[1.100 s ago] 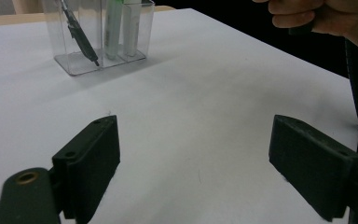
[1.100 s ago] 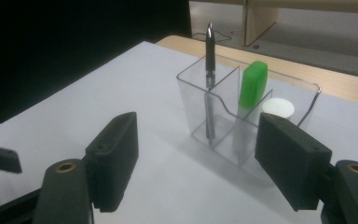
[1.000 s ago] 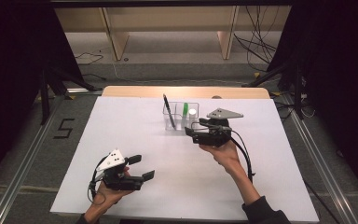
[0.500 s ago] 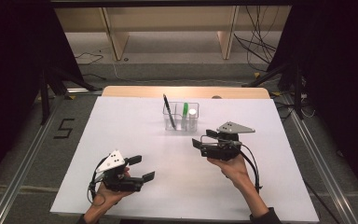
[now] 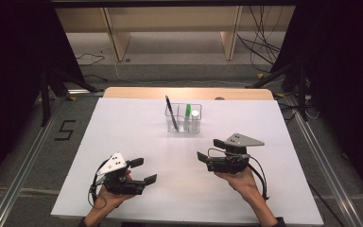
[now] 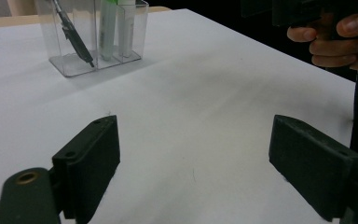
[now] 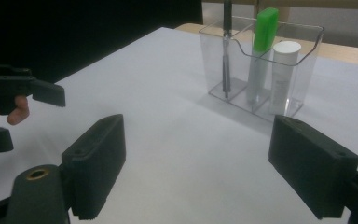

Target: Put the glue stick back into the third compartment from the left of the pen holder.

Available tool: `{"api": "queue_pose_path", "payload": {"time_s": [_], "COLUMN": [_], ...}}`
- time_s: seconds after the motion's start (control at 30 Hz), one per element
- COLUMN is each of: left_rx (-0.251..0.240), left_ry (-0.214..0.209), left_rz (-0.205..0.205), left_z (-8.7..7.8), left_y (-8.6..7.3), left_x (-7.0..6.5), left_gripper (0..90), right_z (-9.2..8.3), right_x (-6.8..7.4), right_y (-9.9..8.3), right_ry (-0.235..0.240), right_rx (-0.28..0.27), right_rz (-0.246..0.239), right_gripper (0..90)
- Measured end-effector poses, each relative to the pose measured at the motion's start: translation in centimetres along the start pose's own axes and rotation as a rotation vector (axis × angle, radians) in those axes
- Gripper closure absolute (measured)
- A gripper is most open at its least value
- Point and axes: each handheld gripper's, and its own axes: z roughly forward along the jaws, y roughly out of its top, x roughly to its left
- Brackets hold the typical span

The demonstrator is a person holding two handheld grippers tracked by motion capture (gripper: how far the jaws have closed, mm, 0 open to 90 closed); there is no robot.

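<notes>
A clear three-compartment holder (image 5: pixel 183 126) stands at the back middle of the white table (image 5: pixel 123 123). It holds a black pen (image 5: pixel 169 109), a green-capped marker (image 5: pixel 188 111) and a white tube (image 5: pixel 195 118), one per compartment. My right gripper (image 5: pixel 208 149) hovers in front of the holder and to its right, pointing left. It is open, its jaws have just been opening, and nothing is between them. In the right gripper view the holder (image 7: pixel 307 42) is ahead of the right gripper (image 7: pixel 198 126). My left gripper (image 5: pixel 144 170) rests open and empty near the front left.
Bare white tabletop lies between the two grippers and the holder. The left gripper view has the holder (image 6: pixel 70 67) far ahead at the left and the other hand (image 6: pixel 335 46) at the upper right. Beyond the table are a wooden edge, shelving legs and floor cables.
My right gripper has drawn back from the holder toward the near edge, slightly rightward, and its jaws stand a little wider. The left gripper has stayed where it was.
</notes>
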Motion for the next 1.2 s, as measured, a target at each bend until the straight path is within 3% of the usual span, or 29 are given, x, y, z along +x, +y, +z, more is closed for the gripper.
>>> {"api": "queue_pose_path", "payload": {"time_s": [0.87,1.2], "left_rx": [0.01,0.014], "left_ry": [-0.012,-0.018], "left_rz": [0.004,0.006], "left_z": [0.1,0.0], "left_y": [0.0,0.0], "left_x": [0.0,-0.1], "left_gripper": [16.3,16.2], "right_z": [-4.5,-5.4], "right_x": [-0.3,-0.4], "right_y": [-4.3,-5.6], "right_ry": [-0.04,-0.056], "right_rx": [-0.046,-0.042], "right_rz": [0.011,0.025], "right_gripper": [19.5,19.6]}}
